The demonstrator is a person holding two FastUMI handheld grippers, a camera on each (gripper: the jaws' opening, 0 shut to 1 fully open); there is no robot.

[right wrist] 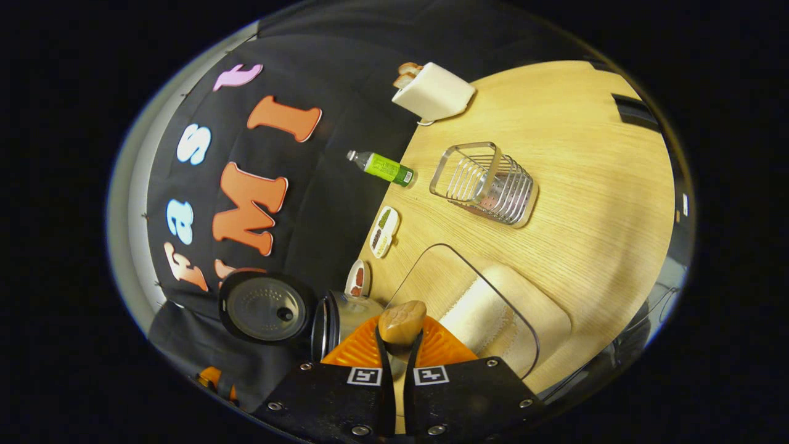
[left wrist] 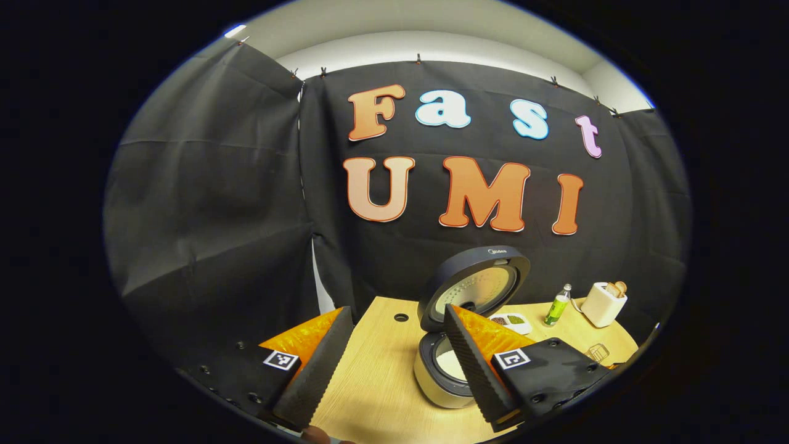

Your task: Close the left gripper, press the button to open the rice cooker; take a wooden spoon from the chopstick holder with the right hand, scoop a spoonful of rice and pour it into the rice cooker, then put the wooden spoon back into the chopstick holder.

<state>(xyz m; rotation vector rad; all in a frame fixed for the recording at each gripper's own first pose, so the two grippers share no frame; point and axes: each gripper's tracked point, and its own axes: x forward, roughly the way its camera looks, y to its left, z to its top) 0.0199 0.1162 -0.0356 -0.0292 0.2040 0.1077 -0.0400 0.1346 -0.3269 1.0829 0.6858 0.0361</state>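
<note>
A: Where do the tools and the task's things stand?

B: In the right gripper view, the right tool (right wrist: 400,345) is pinched on the wooden spoon (right wrist: 402,322), whose end rises between the fingers. Ahead lie the clear rice container (right wrist: 493,308), the rice cooker (right wrist: 336,320) with its lid (right wrist: 266,306) swung up, and the wire chopstick holder (right wrist: 484,182), well apart on the tabletop (right wrist: 592,203). In the left gripper view, the left tool (left wrist: 394,351) hangs spread and empty, just short of the open cooker.

A: How is the step in hand done well?

B: Judging by the layout, the spoon travels between container and cooker. Keep it level, bring it over the pot mouth, then tip slowly so no grains fall onto the tabletop. The left tool should stay out of the path.

A: What is hard to make out?

B: The spoon's bowl is hidden behind the fingers, so whether it carries rice cannot be told. The pot's inside is mostly screened by a finger.
</note>
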